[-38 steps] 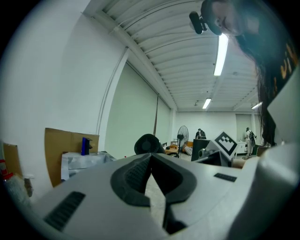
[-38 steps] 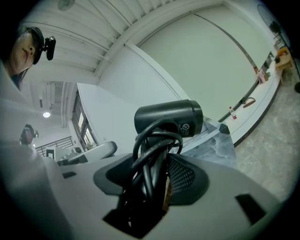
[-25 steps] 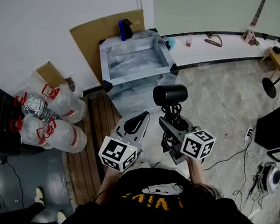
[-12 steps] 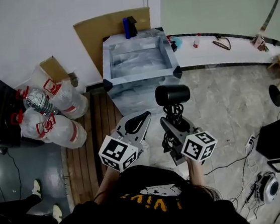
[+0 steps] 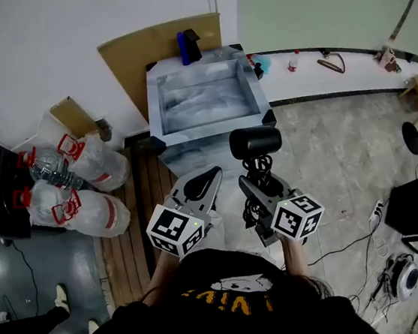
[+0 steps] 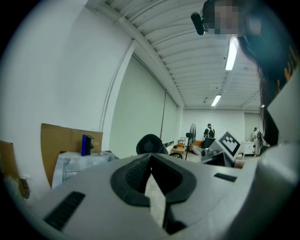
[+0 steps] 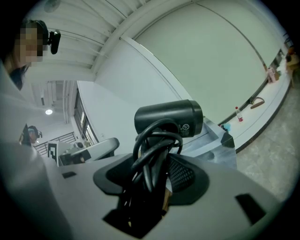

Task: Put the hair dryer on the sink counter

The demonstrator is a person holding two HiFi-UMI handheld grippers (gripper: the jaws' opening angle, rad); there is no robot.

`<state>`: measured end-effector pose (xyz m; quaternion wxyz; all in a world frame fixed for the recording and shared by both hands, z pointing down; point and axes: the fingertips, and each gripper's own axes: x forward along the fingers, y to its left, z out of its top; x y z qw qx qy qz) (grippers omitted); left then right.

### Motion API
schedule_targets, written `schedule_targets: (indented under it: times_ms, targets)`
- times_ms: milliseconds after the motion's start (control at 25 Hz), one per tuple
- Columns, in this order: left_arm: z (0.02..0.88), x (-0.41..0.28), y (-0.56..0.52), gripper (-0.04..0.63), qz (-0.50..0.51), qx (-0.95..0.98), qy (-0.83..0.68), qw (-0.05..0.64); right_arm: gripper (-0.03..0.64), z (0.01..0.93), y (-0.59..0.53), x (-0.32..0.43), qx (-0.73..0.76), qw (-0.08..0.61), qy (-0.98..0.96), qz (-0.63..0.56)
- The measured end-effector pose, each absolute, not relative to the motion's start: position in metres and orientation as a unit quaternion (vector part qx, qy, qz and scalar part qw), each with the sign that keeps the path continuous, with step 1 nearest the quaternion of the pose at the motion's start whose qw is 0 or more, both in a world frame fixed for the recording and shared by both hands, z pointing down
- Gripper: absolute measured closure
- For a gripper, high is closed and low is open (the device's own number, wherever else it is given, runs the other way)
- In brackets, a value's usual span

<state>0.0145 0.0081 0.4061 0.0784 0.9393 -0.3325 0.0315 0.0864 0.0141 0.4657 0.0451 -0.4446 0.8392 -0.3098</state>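
Observation:
A black hair dryer (image 5: 255, 142) is held upright, its barrel pointing sideways just in front of the sink counter (image 5: 161, 134). My right gripper (image 5: 256, 181) is shut on its handle, which has the cord (image 7: 152, 157) wound round it. In the right gripper view the hair dryer (image 7: 169, 118) rises above the jaws, with the grey marbled sink counter (image 7: 216, 140) behind it. My left gripper (image 5: 202, 184) is beside it on the left, shut and holding nothing. The left gripper view shows the hair dryer's rear grille (image 6: 151, 144) past the closed tips.
A blue bottle (image 5: 183, 47) stands at the sink's back edge in front of a cardboard sheet (image 5: 138, 54). Bags of plastic bottles (image 5: 83, 185) lie at the left. A white ledge (image 5: 334, 75) with small items runs to the right. Cables (image 5: 374, 218) cross the floor.
The head view has shifted slightly. Both grippers keep their places and the right one still holds the hair dryer near the sink's front.

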Motion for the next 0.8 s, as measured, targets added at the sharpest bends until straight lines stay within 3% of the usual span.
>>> schedule_targets:
  times_ms: [800]
  targets:
    - [0.407,-0.042,-0.210,0.589,0.029,0.959,-0.267,0.085,0.400,0.470,-0.195,0.027,-0.495,0.030,0.802,-0.333]
